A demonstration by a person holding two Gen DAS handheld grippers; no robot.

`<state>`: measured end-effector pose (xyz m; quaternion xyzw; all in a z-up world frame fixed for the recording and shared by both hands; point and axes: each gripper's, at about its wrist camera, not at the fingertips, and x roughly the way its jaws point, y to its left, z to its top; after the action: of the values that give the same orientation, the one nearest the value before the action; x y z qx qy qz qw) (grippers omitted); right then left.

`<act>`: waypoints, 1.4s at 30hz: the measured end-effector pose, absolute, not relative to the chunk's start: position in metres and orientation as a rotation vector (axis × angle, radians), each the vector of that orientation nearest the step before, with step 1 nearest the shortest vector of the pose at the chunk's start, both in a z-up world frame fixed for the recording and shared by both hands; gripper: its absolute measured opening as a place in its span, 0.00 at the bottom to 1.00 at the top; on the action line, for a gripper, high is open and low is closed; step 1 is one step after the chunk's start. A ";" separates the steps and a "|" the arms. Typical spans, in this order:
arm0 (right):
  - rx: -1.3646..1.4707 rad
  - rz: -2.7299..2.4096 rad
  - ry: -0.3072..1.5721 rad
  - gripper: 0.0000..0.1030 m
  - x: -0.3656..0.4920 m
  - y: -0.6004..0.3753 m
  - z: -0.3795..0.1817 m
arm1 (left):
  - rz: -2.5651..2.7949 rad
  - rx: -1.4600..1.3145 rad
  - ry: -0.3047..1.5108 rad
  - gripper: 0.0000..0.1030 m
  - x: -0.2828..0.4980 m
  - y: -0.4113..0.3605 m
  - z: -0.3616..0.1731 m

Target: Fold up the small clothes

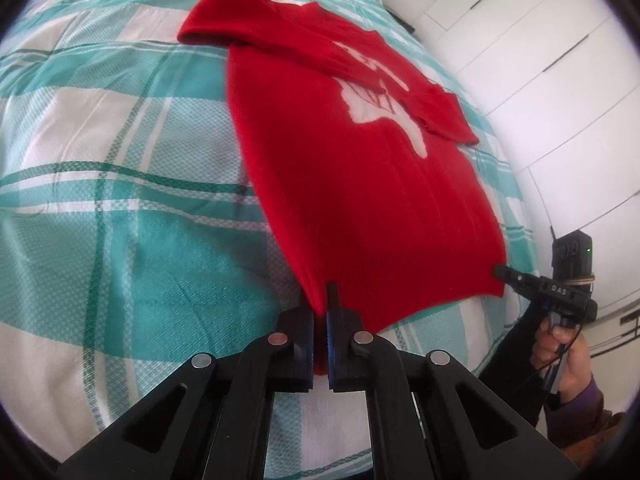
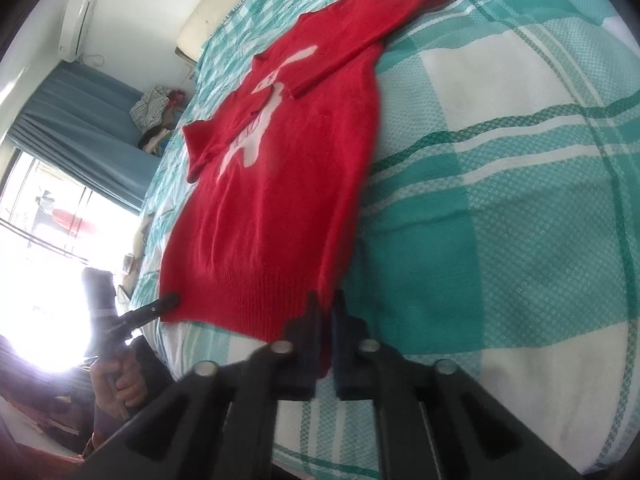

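My left gripper [image 1: 323, 304] pinches the red sweater's [image 1: 360, 184] near hem corner. My right gripper [image 1: 505, 271] grips the other corner, near the bed's [image 1: 120, 200] right edge.

The red sweater [image 1: 360, 184] hides its own white motif [image 1: 372, 104] beneath folded sleeves. The window [image 2: 44, 248] blows out to white, swallowing detail. Clothes heaped by the curtain [image 2: 154, 114] are too small to identify.

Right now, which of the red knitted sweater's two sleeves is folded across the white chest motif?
The red knitted sweater has its far-left sleeve folded diagonally over the white motif; the other sleeve stops short beside it.
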<state>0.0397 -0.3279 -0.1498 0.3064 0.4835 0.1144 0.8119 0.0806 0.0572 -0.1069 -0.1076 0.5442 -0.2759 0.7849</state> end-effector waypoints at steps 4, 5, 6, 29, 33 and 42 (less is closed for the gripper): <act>0.574 0.187 1.022 0.04 0.030 -0.332 -0.130 | -0.529 -0.219 1.153 0.02 0.075 0.072 -0.100; 0.550 0.163 1.034 0.03 0.029 -0.332 -0.130 | -0.519 -0.232 1.160 0.02 0.076 0.075 -0.103; 0.530 0.143 1.048 0.03 0.028 -0.334 -0.134 | -0.515 -0.241 1.171 0.02 0.077 0.076 -0.107; 0.390 0.050 1.032 0.16 0.018 -0.321 -0.155 | -0.407 -0.141 1.102 0.23 0.060 0.057 -0.114; 0.353 0.035 1.039 0.33 0.006 -0.318 -0.146 | -0.408 -0.133 1.042 0.58 0.042 0.054 -0.094; 0.004 -0.147 0.841 0.47 0.020 -0.362 -0.038 | -0.292 -0.107 0.703 0.94 0.040 0.079 -0.006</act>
<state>0.0199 -0.3623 -0.0384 0.0018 0.4079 -0.0711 0.9103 0.0396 0.0790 -0.0057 -0.0524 0.3429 -0.1422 0.9271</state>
